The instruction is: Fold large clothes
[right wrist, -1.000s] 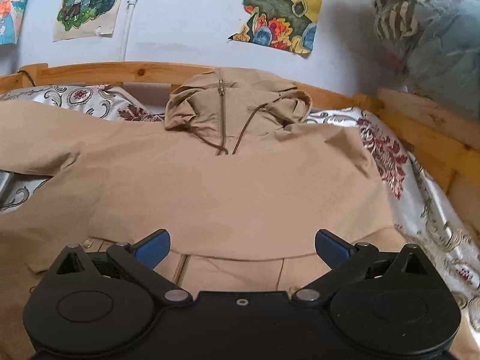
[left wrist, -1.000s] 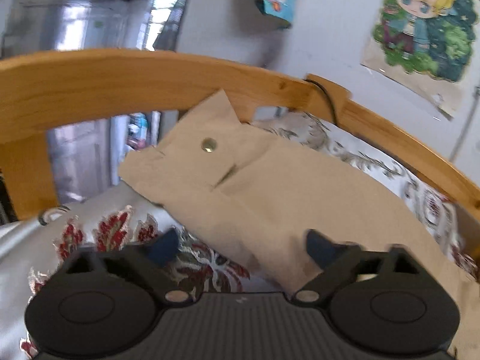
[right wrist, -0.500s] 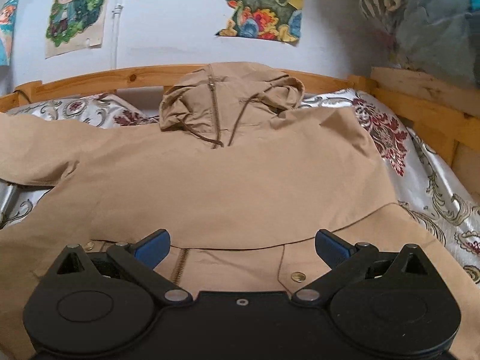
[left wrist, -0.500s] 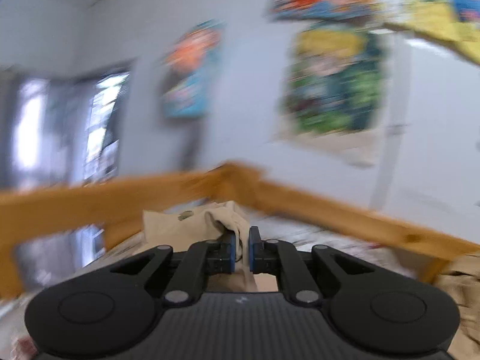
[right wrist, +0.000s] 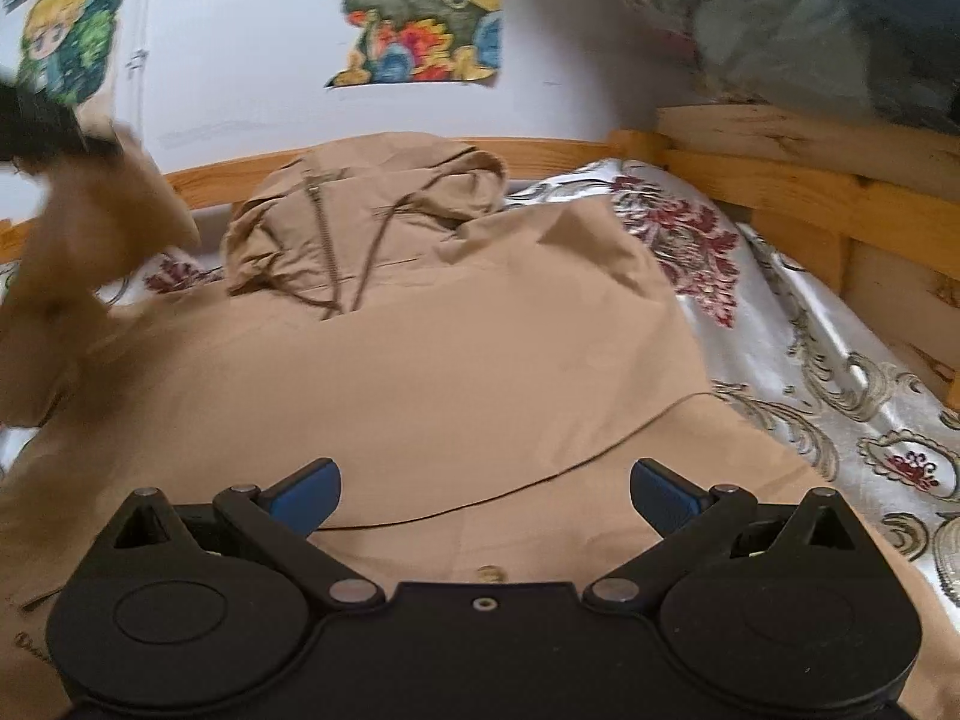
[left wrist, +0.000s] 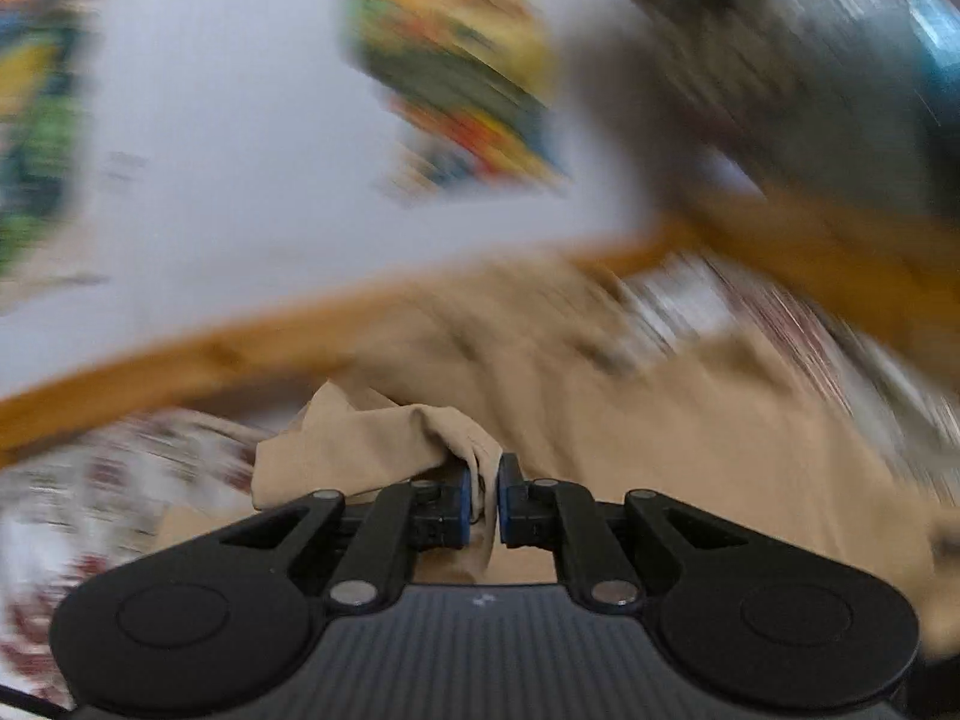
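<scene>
From the left wrist, we are seeing the left gripper (left wrist: 482, 495) pinching a bunched fold of the tan jacket (left wrist: 690, 444) between its blue pads (left wrist: 461, 501) — the wooden bed rail (left wrist: 198, 360) and wall posters (left wrist: 456, 90) behind are smearing into blur. From the right wrist, we are looking past the right gripper (right wrist: 485, 489), its fingers spread wide and holding nothing, hovering over the jacket lying flat on the patterned bedspread (right wrist: 840, 384) — hood (right wrist: 366, 222) lying against the rail, one sleeve (right wrist: 90, 228) hanging lifted at far left.
</scene>
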`<state>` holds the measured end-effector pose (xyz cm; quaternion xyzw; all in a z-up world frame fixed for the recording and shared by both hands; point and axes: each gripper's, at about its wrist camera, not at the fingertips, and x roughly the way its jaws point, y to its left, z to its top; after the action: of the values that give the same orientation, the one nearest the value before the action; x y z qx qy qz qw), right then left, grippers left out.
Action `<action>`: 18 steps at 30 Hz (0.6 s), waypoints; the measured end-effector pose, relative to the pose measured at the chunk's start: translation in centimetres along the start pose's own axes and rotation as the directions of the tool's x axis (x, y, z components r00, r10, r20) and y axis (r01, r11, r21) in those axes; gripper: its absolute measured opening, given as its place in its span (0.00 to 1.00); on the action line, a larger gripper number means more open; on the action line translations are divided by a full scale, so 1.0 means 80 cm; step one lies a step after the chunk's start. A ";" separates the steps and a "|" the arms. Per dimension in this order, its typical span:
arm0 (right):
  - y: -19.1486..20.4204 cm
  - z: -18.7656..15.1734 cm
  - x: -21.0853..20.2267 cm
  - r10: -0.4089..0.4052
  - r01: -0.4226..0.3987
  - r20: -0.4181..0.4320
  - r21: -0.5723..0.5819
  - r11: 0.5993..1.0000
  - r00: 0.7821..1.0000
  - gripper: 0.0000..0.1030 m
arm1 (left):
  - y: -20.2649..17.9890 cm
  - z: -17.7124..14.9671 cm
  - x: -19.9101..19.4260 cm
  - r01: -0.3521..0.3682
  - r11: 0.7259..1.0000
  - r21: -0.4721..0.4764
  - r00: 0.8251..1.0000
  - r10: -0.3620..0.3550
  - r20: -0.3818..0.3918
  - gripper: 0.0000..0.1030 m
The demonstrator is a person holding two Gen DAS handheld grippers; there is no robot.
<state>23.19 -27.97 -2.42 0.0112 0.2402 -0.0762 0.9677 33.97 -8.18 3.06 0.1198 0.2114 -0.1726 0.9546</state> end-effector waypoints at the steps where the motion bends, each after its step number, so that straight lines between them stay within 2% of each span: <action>1: -0.006 0.000 0.001 -0.009 0.009 0.002 0.007 1.000 1.000 0.99 | -0.016 -0.011 0.010 0.056 0.998 0.029 0.998 -0.054 -0.045 0.14; 2: -0.012 -0.001 0.003 -0.022 0.021 0.004 0.013 1.000 1.000 0.99 | -0.027 -0.021 0.020 0.116 0.992 0.054 0.989 -0.111 -0.092 0.16; 4: -0.025 -0.002 0.006 -0.051 0.051 0.004 0.027 0.998 0.999 0.99 | -0.045 -0.040 0.027 0.204 0.976 0.081 0.968 -0.189 -0.163 0.31; 5: -0.031 -0.002 0.008 -0.063 0.063 0.001 0.036 0.997 0.998 0.99 | -0.046 -0.049 0.029 0.228 0.969 0.093 0.960 -0.208 -0.187 0.48; 6: -0.037 -0.003 0.010 -0.077 0.077 -0.003 0.049 0.996 0.997 0.99 | -0.048 -0.059 0.028 0.246 0.964 0.099 0.954 -0.223 -0.201 0.58; 8: -0.047 -0.004 0.012 -0.095 0.095 -0.009 0.074 0.993 0.995 0.99 | -0.038 -0.069 0.024 0.278 0.957 0.085 0.945 -0.257 -0.202 0.63; 11: -0.052 -0.007 0.015 -0.100 0.101 -0.014 0.092 0.991 0.995 0.99 | -0.015 -0.076 0.014 0.292 0.956 0.030 0.942 -0.282 -0.180 0.89; 12: -0.050 -0.009 0.016 -0.094 0.095 -0.015 0.089 0.992 0.996 0.99 | -0.008 -0.080 0.006 0.284 0.959 0.007 0.946 -0.279 -0.165 0.93; 15: -0.037 -0.013 0.019 -0.051 0.052 -0.008 0.054 0.997 0.999 0.99 | 0.018 -0.082 -0.008 0.259 0.965 -0.052 0.948 -0.264 -0.179 0.94; 18: -0.019 -0.012 0.016 0.024 -0.024 0.012 0.014 1.000 1.000 0.99 | 0.048 -0.094 -0.041 0.152 0.982 -0.114 0.973 -0.169 -0.156 0.97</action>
<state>23.64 -29.60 -3.88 0.0203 0.2340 -0.0662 0.9698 29.94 -1.52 -1.54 0.0679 0.3072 -0.2277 0.9215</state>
